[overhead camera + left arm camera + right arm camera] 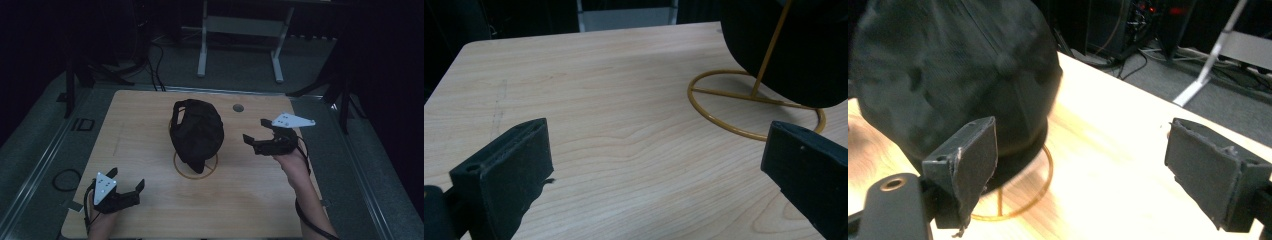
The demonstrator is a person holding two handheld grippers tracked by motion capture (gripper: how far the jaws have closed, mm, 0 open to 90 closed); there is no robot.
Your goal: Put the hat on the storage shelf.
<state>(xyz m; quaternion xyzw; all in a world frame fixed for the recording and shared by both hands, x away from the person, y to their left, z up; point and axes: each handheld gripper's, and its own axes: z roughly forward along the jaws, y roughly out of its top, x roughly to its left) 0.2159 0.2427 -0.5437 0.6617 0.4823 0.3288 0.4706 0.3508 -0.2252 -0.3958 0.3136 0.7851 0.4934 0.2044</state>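
Two grippers stand wide open and empty. Just ahead of the right gripper (259, 131) a black fabric cap (196, 131) perches on a thin yellow wire stand (744, 100); the left gripper (126, 181) sits well apart. A careless pinch on the crown could likely topple that light stand.

Black cap (196, 132) on yellow wire stand (744, 100), pale wood-grain table (150, 150).

At the middle of your bench (240, 200), a cap (197, 131) sits on a wire stand (181, 170); your left gripper (126, 183) lies at the near-left corner, well apart from it, your right gripper (255, 131) just right of the cap
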